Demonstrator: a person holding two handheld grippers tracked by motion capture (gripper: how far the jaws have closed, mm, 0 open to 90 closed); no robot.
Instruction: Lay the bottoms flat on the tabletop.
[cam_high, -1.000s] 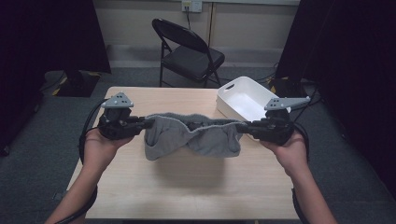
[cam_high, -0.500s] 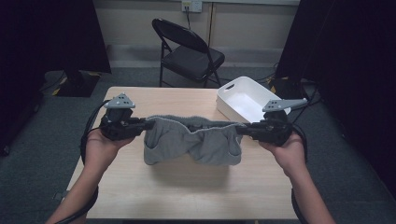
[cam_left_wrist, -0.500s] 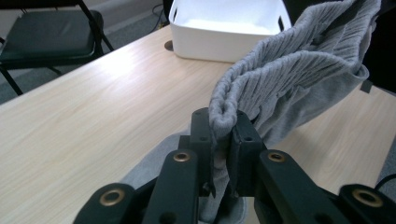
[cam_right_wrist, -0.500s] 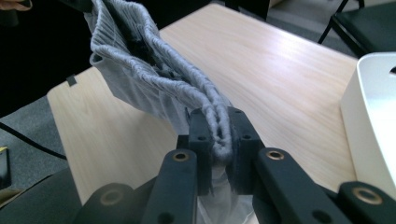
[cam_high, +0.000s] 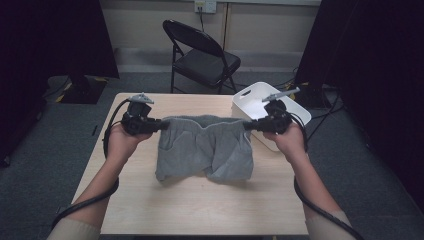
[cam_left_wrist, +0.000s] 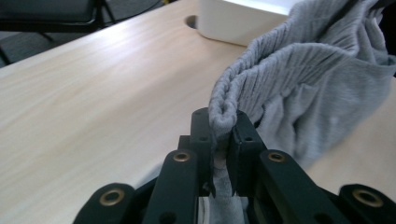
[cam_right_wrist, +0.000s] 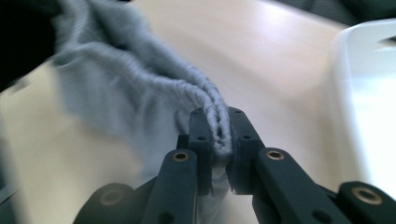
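Note:
Grey shorts (cam_high: 205, 147) hang stretched by the ribbed waistband between my two grippers, with the legs resting on the wooden table (cam_high: 200, 205). My left gripper (cam_high: 162, 125) is shut on the waistband's left end, and the left gripper view shows the ribbed band (cam_left_wrist: 224, 114) pinched between the black jaws. At the right end my right gripper (cam_high: 246, 125) is shut on the band too, with the ribbed fold (cam_right_wrist: 217, 123) clamped in its jaws. The jaws of both point inward toward each other.
A white plastic bin (cam_high: 270, 107) stands at the table's far right corner, just behind my right hand. A black folding chair (cam_high: 200, 52) is beyond the table's far edge. Bare tabletop lies in front of the shorts.
Both hands have moved away from the person toward the far side of the table and sunk a little, carrying the shorts along. The legs now lie flatter on the table.

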